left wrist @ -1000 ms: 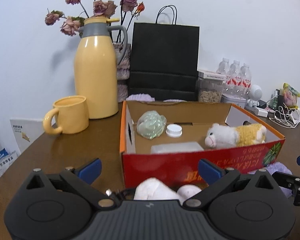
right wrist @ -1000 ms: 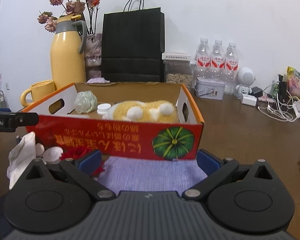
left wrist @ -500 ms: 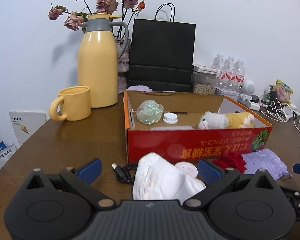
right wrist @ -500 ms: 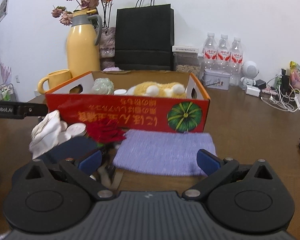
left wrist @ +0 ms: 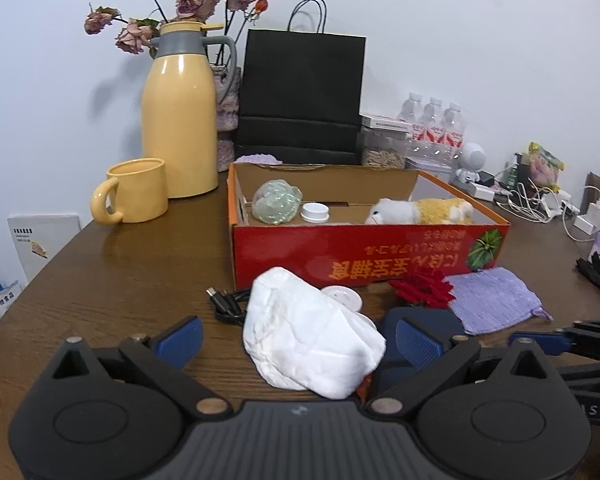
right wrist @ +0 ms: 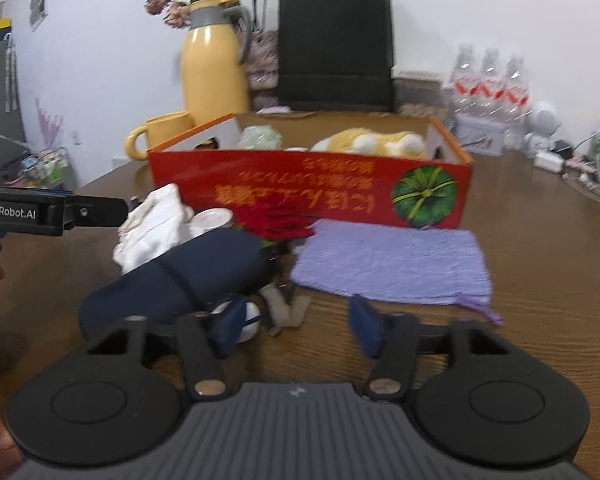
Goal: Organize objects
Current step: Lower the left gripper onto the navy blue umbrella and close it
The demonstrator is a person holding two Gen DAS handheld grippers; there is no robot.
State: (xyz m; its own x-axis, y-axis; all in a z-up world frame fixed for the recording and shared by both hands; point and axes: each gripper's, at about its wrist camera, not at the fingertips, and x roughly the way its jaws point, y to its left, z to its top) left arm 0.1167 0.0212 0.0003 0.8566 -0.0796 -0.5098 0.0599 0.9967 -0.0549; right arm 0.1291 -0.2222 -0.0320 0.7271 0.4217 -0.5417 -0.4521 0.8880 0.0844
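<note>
Since a second ago we pulled both grippers back from the red box (left wrist: pixel 364 248); the right gripper (right wrist: pixel 300 320) has just been closing, jaws half spread, nothing clearly pinched between them. Left gripper (left wrist: pixel 296 340) stands spread around one white cloth (left wrist: pixel 308 340), pads clear of it. On the table near the box front: one red rose (right wrist: pixel 276 220), one purple cloth (right wrist: pixel 392 260), one navy pouch (right wrist: pixel 180 280). One plush toy (left wrist: pixel 420 212) lies inside the box. Only the right view shows the pouch's full length.

Ahead of the left claw (left wrist: pixel 298 340) a crumpled cloth (left wrist: pixel 306 344) lies between its fingers, the open box (left wrist: pixel 364 256) stands beyond it, a rose (left wrist: pixel 422 286) and knitted mat (left wrist: pixel 494 300) lie right, mug (left wrist: pixel 134 192) and flask (left wrist: pixel 180 120) far left.
</note>
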